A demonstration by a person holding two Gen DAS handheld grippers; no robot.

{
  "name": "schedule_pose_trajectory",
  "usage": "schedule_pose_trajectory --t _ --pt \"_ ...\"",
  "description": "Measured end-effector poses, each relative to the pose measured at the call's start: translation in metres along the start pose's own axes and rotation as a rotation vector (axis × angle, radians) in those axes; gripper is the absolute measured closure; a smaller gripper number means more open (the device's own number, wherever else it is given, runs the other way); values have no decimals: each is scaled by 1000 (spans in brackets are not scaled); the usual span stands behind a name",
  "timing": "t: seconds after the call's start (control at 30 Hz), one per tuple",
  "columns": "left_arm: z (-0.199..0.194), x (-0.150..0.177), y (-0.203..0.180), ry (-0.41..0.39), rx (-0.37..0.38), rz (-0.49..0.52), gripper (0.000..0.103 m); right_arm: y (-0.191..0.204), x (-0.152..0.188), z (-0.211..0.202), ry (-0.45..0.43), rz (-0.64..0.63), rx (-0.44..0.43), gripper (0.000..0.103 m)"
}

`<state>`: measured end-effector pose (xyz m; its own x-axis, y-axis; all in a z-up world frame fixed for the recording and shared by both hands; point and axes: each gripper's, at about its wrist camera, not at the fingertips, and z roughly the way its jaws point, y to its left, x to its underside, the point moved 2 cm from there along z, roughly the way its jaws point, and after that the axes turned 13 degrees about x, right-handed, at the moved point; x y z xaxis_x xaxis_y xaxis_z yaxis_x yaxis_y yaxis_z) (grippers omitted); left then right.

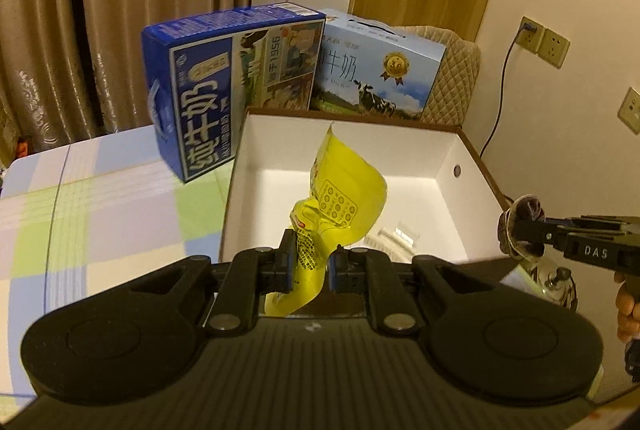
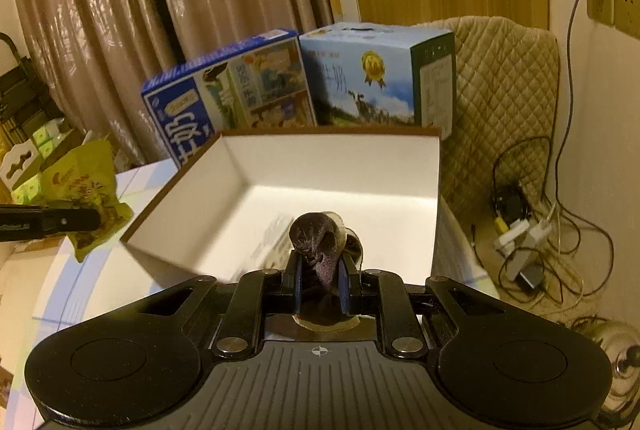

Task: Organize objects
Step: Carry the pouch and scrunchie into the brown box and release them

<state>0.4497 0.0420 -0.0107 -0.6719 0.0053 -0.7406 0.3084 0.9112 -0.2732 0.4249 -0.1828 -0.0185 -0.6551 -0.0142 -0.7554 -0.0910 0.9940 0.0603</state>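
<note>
The left claw (image 1: 311, 262) pinches a crumpled yellow plastic snack packet (image 1: 340, 206), holding it above the open white cardboard box with a brown rim (image 1: 448, 166). The right claw (image 2: 320, 280) grips a dark purple fabric scrunchie (image 2: 318, 238) over the same box, which sits on the checked desk (image 1: 100, 198).

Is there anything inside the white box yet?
It looks empty. The white box shows only bare floor; the yellow packet hangs in the left gripper and the dark scrunchie in the right gripper.
</note>
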Motion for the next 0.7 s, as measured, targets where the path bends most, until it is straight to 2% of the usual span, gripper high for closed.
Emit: schedule_pose_trajectory --t 0.13,0.27,0.5,0.7 --pt "25 -19 2 19 -2 -11 91 0 -13 16 -1 2 8 89" --pt "58 -29 7 79 -20 -31 91 0 -21 33 7 5 17 89" --pt "112 -30 19 201 -64 -66 91 -6 -20 64 63 6 41 89" --pt "141 -18 26 286 -98 -88 91 -12 -13 82 112 11 58 88"
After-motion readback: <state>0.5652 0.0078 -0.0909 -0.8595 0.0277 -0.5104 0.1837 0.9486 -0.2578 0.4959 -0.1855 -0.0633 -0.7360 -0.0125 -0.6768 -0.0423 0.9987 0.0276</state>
